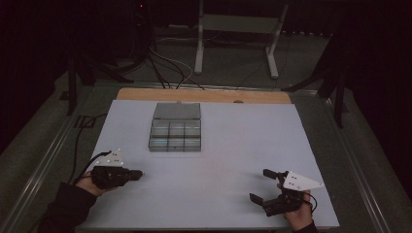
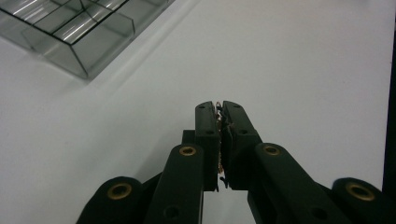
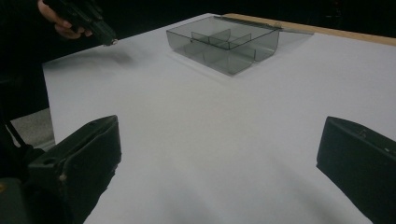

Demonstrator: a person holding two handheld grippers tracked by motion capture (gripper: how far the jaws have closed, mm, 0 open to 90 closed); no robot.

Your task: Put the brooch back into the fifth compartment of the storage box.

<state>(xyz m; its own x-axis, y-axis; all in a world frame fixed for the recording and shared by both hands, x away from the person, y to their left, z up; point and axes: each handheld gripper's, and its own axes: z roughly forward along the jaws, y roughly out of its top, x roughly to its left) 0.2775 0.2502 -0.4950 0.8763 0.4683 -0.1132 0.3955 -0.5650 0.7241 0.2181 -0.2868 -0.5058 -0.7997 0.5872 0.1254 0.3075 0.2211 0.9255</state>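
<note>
A clear compartment box (image 1: 175,134) with its lid folded open sits on the white tabletop (image 1: 228,145), toward the far side and a little left of the middle. Its dividers split it into small cells; what lies in them cannot be told in this dim light. The open lid lies flat behind the box, toward the wooden far edge of the tabletop.

The left gripper (image 1: 138,172) lies low over the tabletop, nearer the person than the box and off its front left corner, well apart from it. Its jaws are pressed together. In the left gripper view the left gripper (image 2: 220,106) shows a thin, ragged sliver of something brownish pinched in the seam between the pads; what it is cannot be made out. The corner of the compartment box (image 2: 79,32) sits up and to the left of the jaws there, apart from them.

The right gripper (image 1: 262,185) is held over the near right part of the tabletop, far from the box and to its front right. Its jaws stand wide apart with nothing between them. In the right gripper view the two jaws frame bare tabletop (image 3: 219,140), with the compartment box (image 3: 224,44) beyond, and the left gripper (image 3: 100,30) off the box's left side in a hand (image 3: 63,23).
</note>
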